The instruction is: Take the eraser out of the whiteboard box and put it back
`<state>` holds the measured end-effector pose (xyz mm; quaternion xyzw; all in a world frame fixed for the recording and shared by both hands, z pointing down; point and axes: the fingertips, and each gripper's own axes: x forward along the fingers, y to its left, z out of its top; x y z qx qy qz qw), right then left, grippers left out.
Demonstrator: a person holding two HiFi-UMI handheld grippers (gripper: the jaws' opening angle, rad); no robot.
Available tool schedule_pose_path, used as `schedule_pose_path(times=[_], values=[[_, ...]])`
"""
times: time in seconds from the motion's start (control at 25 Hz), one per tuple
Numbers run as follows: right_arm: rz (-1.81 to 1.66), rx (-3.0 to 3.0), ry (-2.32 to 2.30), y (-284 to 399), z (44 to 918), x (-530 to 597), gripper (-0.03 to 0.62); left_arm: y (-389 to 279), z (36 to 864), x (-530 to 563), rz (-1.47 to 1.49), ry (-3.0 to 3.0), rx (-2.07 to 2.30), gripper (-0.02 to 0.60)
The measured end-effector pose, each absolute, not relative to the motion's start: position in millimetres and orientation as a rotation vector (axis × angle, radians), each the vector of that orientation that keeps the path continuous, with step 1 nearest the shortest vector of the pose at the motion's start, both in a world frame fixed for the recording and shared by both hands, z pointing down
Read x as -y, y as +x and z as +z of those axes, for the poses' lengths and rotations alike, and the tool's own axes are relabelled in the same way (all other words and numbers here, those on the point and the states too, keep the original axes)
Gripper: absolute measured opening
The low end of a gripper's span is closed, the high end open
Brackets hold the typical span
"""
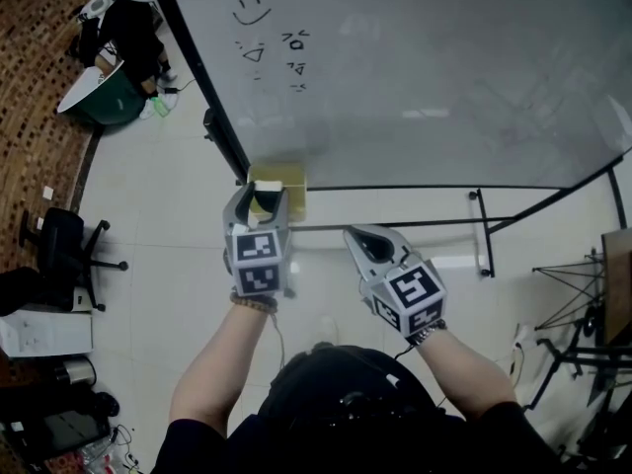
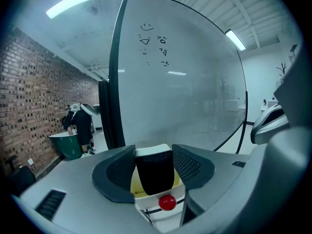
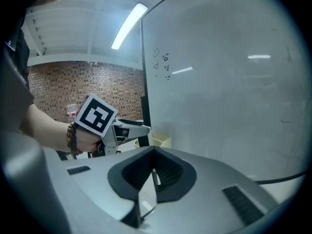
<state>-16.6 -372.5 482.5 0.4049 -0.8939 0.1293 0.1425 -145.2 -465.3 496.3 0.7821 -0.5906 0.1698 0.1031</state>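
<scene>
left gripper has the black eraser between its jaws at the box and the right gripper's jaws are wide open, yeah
No: the right gripper view shows the right gripper with its jaws together and empty. The left gripper does have the black eraser between its jaws at the box.

Cold, even light came from the ceiling strip lights (image 2: 83,1), which left pale glare streaks on the whiteboard (image 1: 425,67) and the glossy floor (image 1: 178,196), while both gripper views bent strongly and darkened toward their edges, and the eraser (image 2: 154,172) between the near jaws looked dark and slightly soft.
</scene>
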Motion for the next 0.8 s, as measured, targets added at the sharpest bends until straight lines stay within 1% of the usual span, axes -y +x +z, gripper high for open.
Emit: schedule_pose_path(times=[0.2,0.24,0.28,0.8], values=[[0.377,2.573,1.166,-16,486,373,0.025,-145,499,466,0.495,2.308,1.746,0.233],[0.378,2.571,1.166,-16,486,373,0.025,-145,499,466,0.492,2.311,1.747,0.256],[0.379,2.569,1.167,-15,487,372,0.025,-144,499,466,0.49,2.313,1.745,0.265],[0.363,2.586,1.155,-12,479,355,0.025,-145,492,444,0.466,2.289,1.763,0.264]])
